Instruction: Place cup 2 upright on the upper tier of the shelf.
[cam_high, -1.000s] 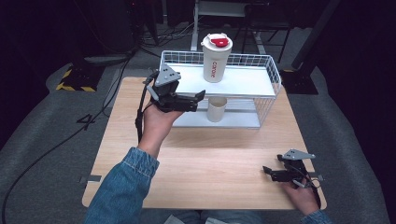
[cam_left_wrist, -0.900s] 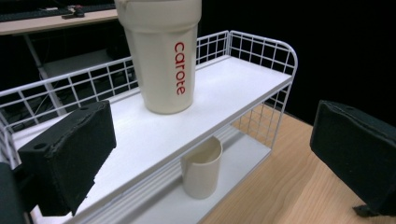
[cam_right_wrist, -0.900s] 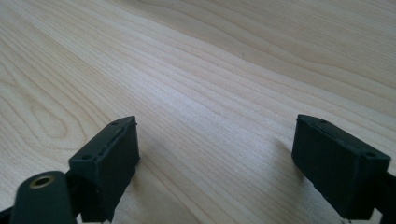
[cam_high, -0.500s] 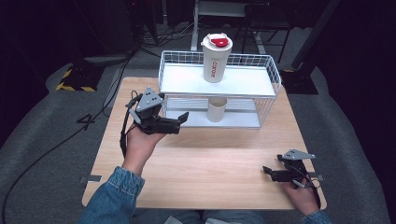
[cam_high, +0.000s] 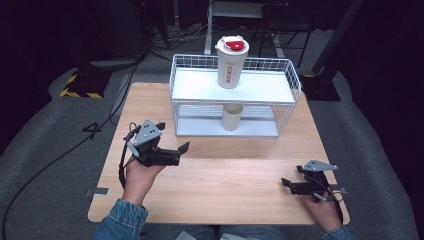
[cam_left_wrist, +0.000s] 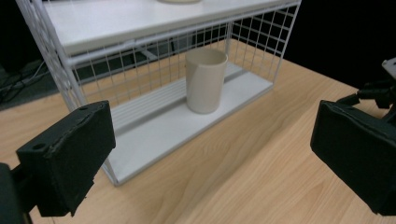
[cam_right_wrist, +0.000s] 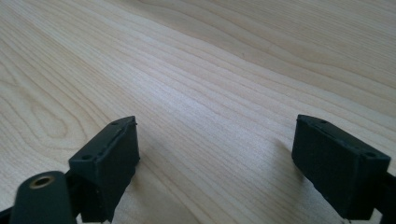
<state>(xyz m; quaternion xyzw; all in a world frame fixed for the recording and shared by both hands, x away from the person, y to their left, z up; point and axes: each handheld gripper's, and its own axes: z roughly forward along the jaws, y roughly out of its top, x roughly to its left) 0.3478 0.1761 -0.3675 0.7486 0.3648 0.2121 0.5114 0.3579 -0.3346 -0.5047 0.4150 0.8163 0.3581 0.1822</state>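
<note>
On the wooden bench (cam_high: 215, 170) stands a white wire rack (cam_high: 287, 80). A beige cup (cam_left_wrist: 204, 80) stands upright on its lower shelf, straight ahead of the left gripper (cam_high: 181, 150), the nearer one, jaws wide and empty. The right gripper (cam_high: 286, 183) rests well apart, jaws parted, empty.

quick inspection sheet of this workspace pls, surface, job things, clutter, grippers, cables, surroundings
surface: light wooden table, bare in front of the rack.
job's things: white wire rack at the far side of the table; tall white tumbler with a red lid upright on its upper shelf; plain beige cup upright on the lower shelf.
clutter: nothing seen.
grippers: left gripper held above the table, jaws open and pointing towards the rack, nothing between them; right gripper low at the near right edge, jaws open over bare wood.
cables: black cable loops from the left gripper; more run across the floor.
surroundings: grey floor, dark background.
</note>
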